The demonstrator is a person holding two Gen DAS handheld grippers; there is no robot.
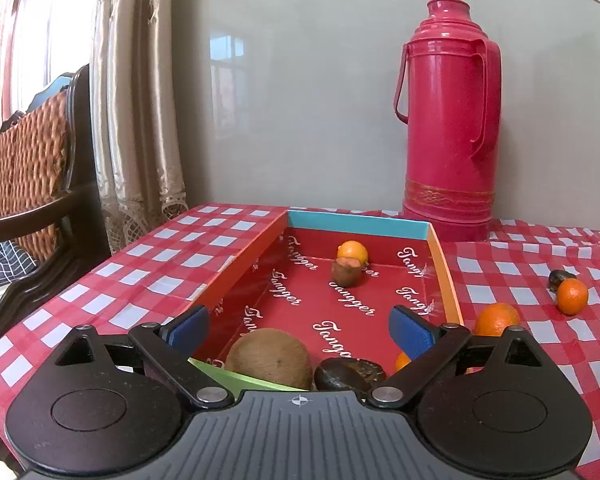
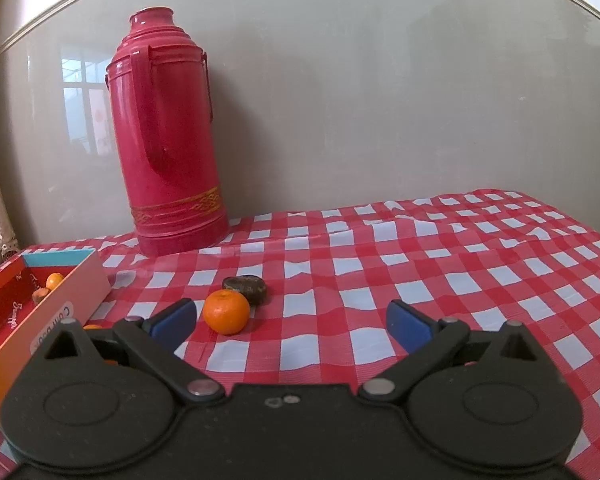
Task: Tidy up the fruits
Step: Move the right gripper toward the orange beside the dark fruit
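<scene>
Left gripper (image 1: 300, 330) gapes above coconut (image 1: 270, 358) inside box (image 1: 236, 276)

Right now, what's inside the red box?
The box holds an orange and a brown cut fruit at the far end, and a coconut and a dark fruit near. Another orange one is mostly hidden behind a jaw; the near corner is covered.

A glossy grey wall (image 1: 320, 100) with pale trim reflects a window. At nine o'clock in the left wrist view, beige curtains (image 1: 136, 100) hang beside a dark wooden chair (image 1: 32, 184) with a woven back. Daylight comes through the window (image 1: 32, 20) at ten o'clock.
</scene>
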